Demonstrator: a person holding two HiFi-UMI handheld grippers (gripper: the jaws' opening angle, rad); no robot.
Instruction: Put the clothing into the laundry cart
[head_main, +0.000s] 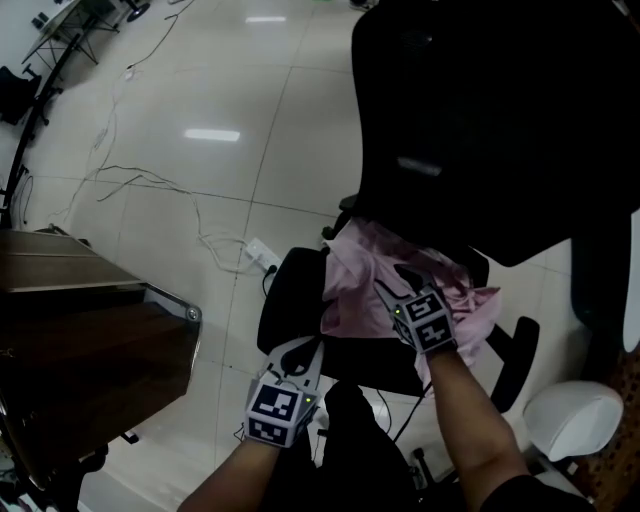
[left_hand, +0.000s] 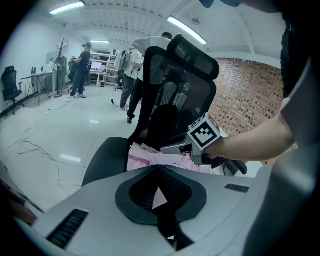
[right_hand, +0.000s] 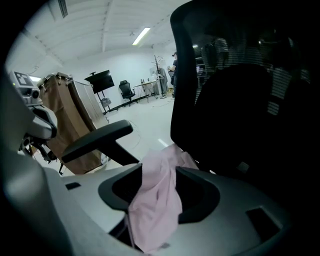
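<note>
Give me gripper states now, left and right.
Left gripper: shut; pink shows through the slit, grip on cloth unclear.
Right gripper: shut on the pink garment.

Black office chair (head_main: 480, 130) filling the upper right of the head view, above pale glossy floor (head_main: 200, 90). Thin cables (head_main: 150, 185) trailing from upper left toward a white power strip (head_main: 262, 255) near centre; white rounded object (head_main: 572, 418) at lower right. In the left gripper view, people (left_hand: 82, 65) far back at upper left, brick wall (left_hand: 240, 95) at right.
</note>
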